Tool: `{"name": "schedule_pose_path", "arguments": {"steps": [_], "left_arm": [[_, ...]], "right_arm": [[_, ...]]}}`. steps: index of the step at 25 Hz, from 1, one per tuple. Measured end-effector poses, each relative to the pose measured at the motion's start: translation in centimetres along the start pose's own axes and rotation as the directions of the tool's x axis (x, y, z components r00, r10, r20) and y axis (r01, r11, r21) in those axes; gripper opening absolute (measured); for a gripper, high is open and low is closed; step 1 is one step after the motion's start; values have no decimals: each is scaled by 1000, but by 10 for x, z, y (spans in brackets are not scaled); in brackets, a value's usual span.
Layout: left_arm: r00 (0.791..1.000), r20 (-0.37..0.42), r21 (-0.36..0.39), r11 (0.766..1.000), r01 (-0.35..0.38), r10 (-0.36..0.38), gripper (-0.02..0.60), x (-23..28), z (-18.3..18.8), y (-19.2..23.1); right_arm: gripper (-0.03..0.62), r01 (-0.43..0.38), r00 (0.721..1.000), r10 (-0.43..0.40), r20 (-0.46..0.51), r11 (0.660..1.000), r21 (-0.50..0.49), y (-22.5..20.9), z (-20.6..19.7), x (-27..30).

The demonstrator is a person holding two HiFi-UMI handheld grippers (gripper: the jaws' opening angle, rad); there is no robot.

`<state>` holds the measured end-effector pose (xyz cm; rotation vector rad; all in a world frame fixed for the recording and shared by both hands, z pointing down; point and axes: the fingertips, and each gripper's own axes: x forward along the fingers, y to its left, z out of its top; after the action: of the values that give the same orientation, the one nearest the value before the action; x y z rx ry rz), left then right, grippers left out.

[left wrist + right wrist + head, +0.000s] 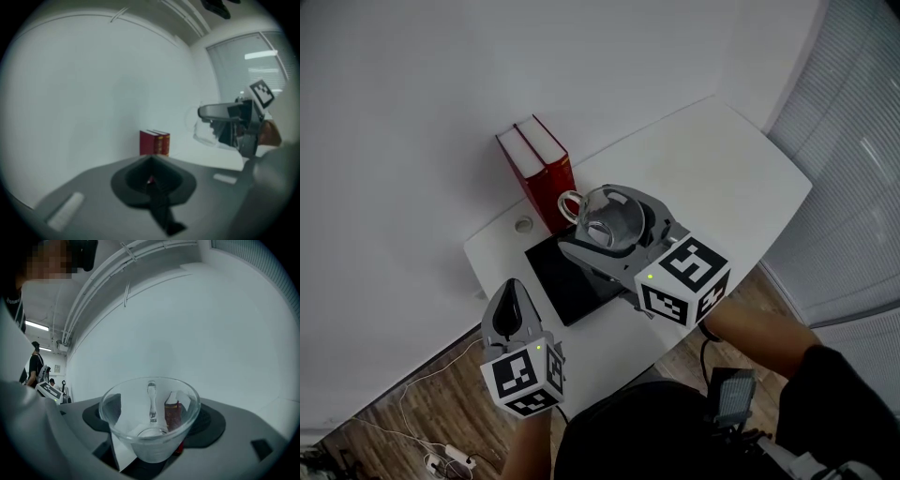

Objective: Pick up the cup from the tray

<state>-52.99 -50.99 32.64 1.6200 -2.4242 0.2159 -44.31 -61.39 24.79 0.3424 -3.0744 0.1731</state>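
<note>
A clear glass cup (607, 217) with a handle hangs in the air above the black tray (572, 281), upright, with my right gripper (611, 230) shut on its sides. In the right gripper view the cup (150, 423) fills the space between the grey jaws, its handle on the far side. The left gripper view shows the cup (205, 132) and the right gripper (220, 112) raised at the right. My left gripper (514, 302) hangs off the table's near left edge, apart from the tray; its dark pads (152, 180) meet with nothing between them.
Two red books (539, 169) stand upright at the back of the white table (722, 159), just behind the tray. A small round cap (523, 225) lies beside them. White cables (422, 441) lie on the wooden floor at lower left. Window blinds (853, 169) are at the right.
</note>
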Motion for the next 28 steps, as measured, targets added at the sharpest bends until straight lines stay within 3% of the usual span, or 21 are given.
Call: {"name": "schedule_pose_path", "arguments": {"steps": [28], "left_arm": [[1000, -8, 4, 1000, -12, 12, 0, 6, -2, 20]], "right_arm": [[434, 67, 996, -68, 53, 998, 21, -17, 9, 2]]}}
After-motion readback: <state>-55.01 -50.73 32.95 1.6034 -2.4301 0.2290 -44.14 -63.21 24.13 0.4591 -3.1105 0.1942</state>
